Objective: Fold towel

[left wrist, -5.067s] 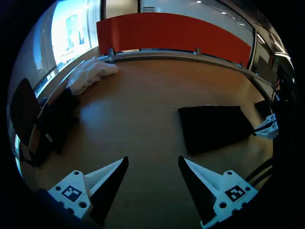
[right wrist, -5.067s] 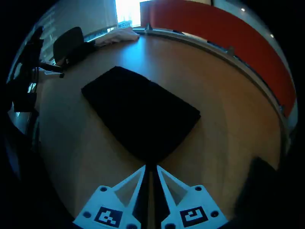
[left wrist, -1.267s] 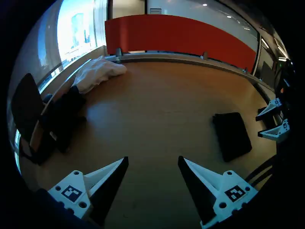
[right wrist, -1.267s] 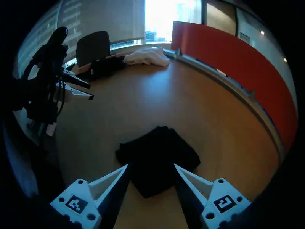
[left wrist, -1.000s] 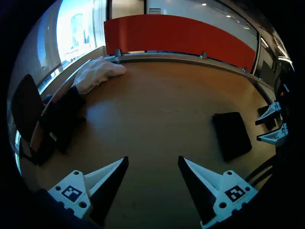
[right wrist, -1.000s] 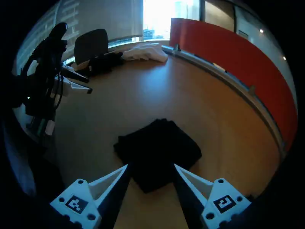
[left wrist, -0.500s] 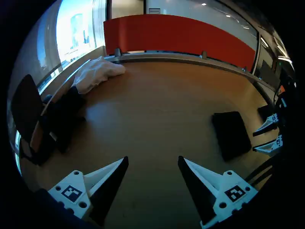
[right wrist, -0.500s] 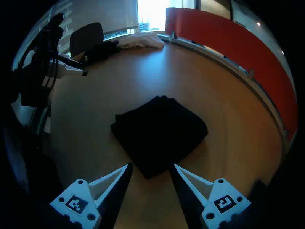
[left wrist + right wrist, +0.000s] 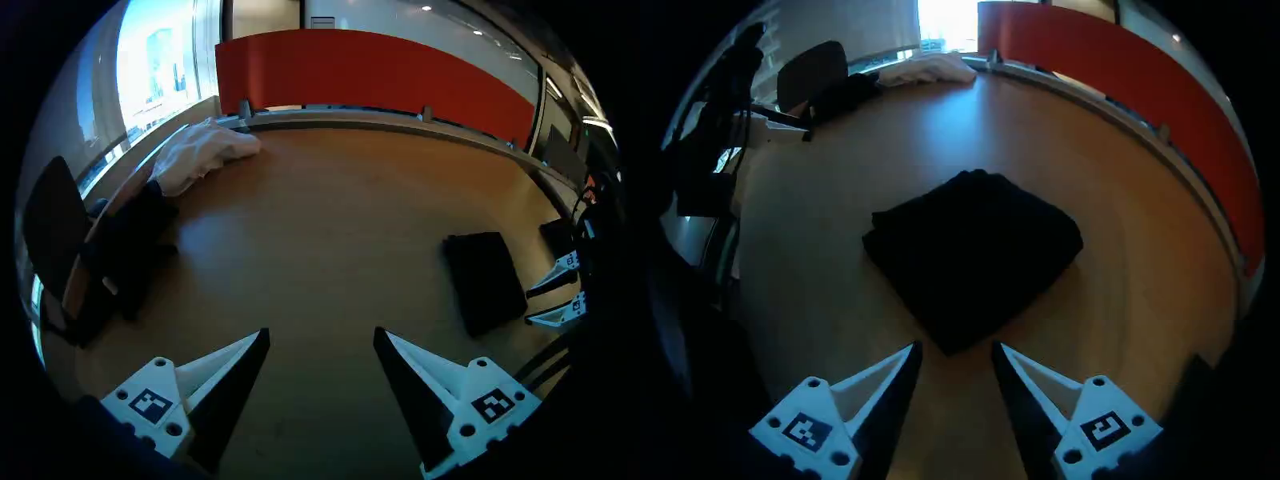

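A black towel (image 9: 976, 248) lies folded into a thick square on the wooden table (image 9: 1120, 240). My right gripper (image 9: 954, 352) hovers open just short of the towel's near corner, nothing between its fingers. In the left gripper view the same towel (image 9: 484, 280) sits at the right, with the right gripper (image 9: 552, 300) beside it at the table's edge. My left gripper (image 9: 320, 340) stands wide open above bare wood (image 9: 336, 216), well away from the towel.
A white cloth heap (image 9: 200, 152) and a dark bundle (image 9: 132, 232) lie at the table's far left by the window. A red partition (image 9: 376, 76) runs along the far edge. A dark chair (image 9: 808, 76) stands beyond the table. A small dark object (image 9: 556, 234) sits near the right edge.
The towel went from a long rectangle five seconds ago to a compact square. Over the last second my right gripper drew back and lowered toward the towel's near corner. The left gripper stayed put.
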Motion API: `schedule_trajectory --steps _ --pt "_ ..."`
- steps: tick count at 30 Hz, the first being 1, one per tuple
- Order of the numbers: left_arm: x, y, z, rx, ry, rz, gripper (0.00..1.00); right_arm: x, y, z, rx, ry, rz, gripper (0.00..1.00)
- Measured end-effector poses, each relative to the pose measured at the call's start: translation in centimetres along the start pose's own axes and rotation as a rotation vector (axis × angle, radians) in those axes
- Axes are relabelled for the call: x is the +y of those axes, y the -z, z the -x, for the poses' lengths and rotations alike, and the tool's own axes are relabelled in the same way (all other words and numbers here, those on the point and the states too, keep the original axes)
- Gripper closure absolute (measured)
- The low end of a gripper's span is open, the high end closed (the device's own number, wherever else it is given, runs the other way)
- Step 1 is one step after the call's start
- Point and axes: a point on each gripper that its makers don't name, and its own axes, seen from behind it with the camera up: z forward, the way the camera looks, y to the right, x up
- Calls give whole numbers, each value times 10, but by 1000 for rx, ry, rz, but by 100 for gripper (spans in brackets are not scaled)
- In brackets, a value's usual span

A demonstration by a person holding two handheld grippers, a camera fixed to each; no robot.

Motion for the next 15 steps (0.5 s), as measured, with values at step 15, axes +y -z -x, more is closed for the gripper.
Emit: schedule_trajectory --steps 15 --pt "0 -1 -2 0 -5 3 3 -2 -6 6 -8 -27 3 68"
